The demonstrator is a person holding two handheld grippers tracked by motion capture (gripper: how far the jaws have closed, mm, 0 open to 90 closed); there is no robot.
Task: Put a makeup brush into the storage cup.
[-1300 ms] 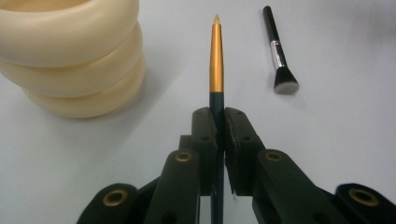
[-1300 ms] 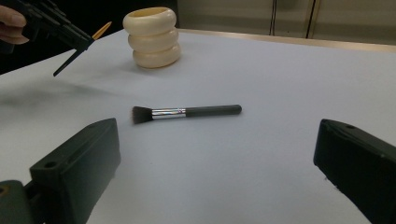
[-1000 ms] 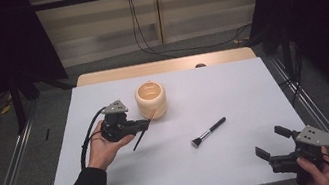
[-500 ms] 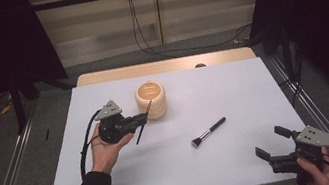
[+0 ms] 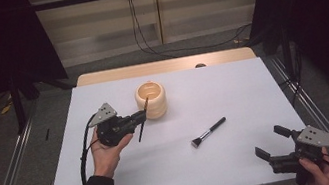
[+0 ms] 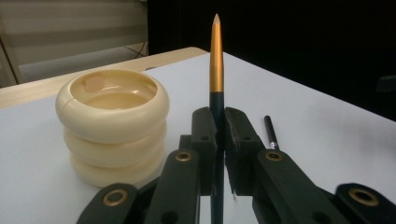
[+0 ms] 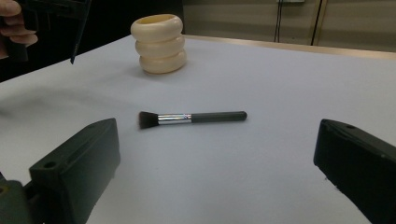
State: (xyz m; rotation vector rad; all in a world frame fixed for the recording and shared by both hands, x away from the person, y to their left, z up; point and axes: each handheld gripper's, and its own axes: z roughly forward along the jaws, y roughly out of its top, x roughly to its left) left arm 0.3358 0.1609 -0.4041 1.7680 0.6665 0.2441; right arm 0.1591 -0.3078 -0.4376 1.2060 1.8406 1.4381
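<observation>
Left gripper (image 5: 129, 122) is clamped on a pencil (image 6: 215, 70), upright, just left of the cream ringed holder (image 5: 151, 100). Right gripper (image 5: 273, 142) is wide open; makeup brush (image 5: 208, 132) lies mid-tabletop (image 5: 232, 86), nearer it.

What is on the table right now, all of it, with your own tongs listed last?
Holder: one, cream, three stacked rings, far centre-left of the table.
Makeup brush: one, black handle, silver ferrule, lying flat mid-table.
Pencil: one, dark shaft with gold tapered end, clamped in the left tongs beside the holder.
Table: one, white top.
Left tongs: black, shut on the pencil, held near the holder.
Right tongs: black, open, near right corner, facing the makeup brush.
</observation>
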